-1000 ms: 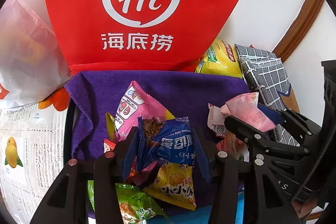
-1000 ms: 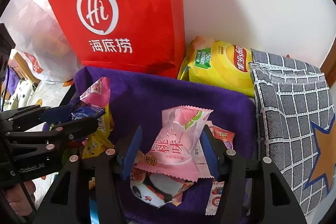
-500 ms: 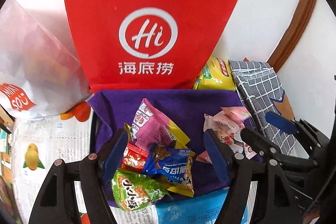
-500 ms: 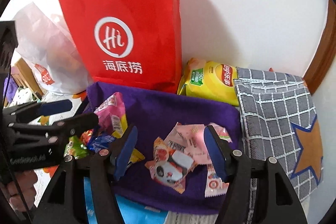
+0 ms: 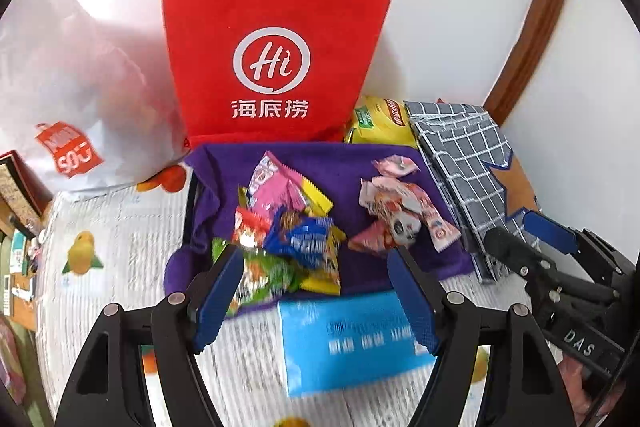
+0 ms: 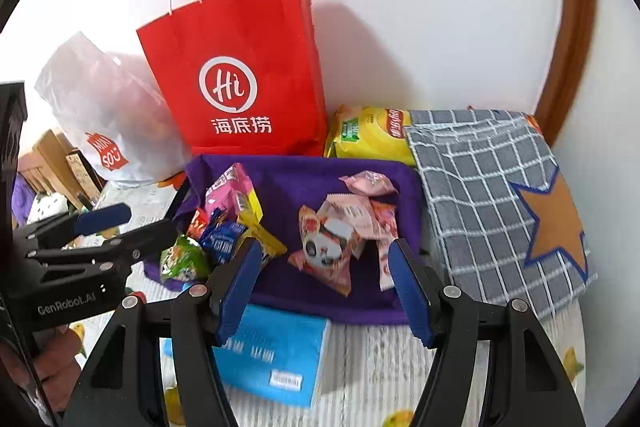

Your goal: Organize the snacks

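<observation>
"Hi" in a white ring over 海底捞 on the red paper bag [image 5: 276,67]. "GenRobot.AI" along the left gripper [image 6: 102,223] body. "DAS" on the right gripper [image 5: 532,243] body. Print on the blue box [image 5: 352,339] too blurred to read.

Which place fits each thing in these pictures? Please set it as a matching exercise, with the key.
Things:
1. red bag
2. chips bag
3. blue packet
4. pink snack pile

Places:
A. on the purple cloth
B. nearer the cameras than the cloth, on the printed table cover
C. upright against the wall behind the cloth
D. between the red bag and the checked cloth

Pairs: 1-C, 2-D, 3-B, 4-A
</observation>
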The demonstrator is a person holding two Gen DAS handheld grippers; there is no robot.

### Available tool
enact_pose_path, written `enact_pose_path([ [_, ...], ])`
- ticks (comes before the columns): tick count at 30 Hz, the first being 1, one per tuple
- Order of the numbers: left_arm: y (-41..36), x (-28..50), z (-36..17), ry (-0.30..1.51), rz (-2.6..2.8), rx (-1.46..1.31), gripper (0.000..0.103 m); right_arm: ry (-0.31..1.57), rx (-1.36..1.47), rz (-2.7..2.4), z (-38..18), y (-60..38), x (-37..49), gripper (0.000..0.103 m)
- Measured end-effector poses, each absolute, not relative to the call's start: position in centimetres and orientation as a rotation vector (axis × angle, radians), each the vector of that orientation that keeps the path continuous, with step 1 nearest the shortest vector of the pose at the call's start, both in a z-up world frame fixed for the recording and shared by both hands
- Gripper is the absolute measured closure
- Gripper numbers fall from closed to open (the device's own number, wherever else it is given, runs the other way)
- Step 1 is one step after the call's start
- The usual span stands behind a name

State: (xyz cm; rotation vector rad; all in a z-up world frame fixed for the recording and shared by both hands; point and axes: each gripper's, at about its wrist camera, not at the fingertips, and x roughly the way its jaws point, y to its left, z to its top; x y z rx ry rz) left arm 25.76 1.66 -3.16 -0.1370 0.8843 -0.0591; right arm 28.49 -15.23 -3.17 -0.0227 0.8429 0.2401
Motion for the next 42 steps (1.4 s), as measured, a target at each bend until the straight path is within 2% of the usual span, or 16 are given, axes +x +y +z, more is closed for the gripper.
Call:
enact_pose_path([
  [10,0.3,17.7,-1.1,0.837,-0.026,-0.092,0.024,0.829,0.005,0.232,-1.4,-16.6,21.1,0.037],
  [13,0.1,15.6,-0.7,0.818,-0.023,-0.087,0.023,0.809,0.025,0.227,-1.0,-17.1,18.5,0.026],
  [15,-0.2,13.9,-0.4,0.803,-0.012,-0.076,0.023,0.781,0.032,0.220,-0.5,-17.3,16.7,0.015],
  [17,-0.4,12.3,-0.1,0.792,-0.002,-0.067,0.022,0.740,0.019,0.182,-0.2,-17.5,14.6,0.010],
  [20,-0.8,9.8,0.2,0.773,-0.002,-0.063,0.022,0.722,0.006,0.162,0.1,-17.8,12.2,0.009],
  [24,-1.1,6.7,0.8,0.750,-0.003,-0.058,0.022,0.695,0.014,0.175,0.5,-18.4,9.2,0.000],
  [28,-1.0,3.7,1.9,0.713,0.008,-0.082,0.015,0.679,0.015,0.170,1.1,-19.1,6.2,0.000],
  [34,-1.2,0.4,2.9,0.663,0.011,-0.078,0.014,0.664,0.041,0.167,2.4,-20.5,2.7,0.000],
  [42,-1.6,-0.4,2.6,0.661,0.017,-0.067,0.014,0.641,0.010,0.165,3.2,-20.3,0.9,0.000],
])
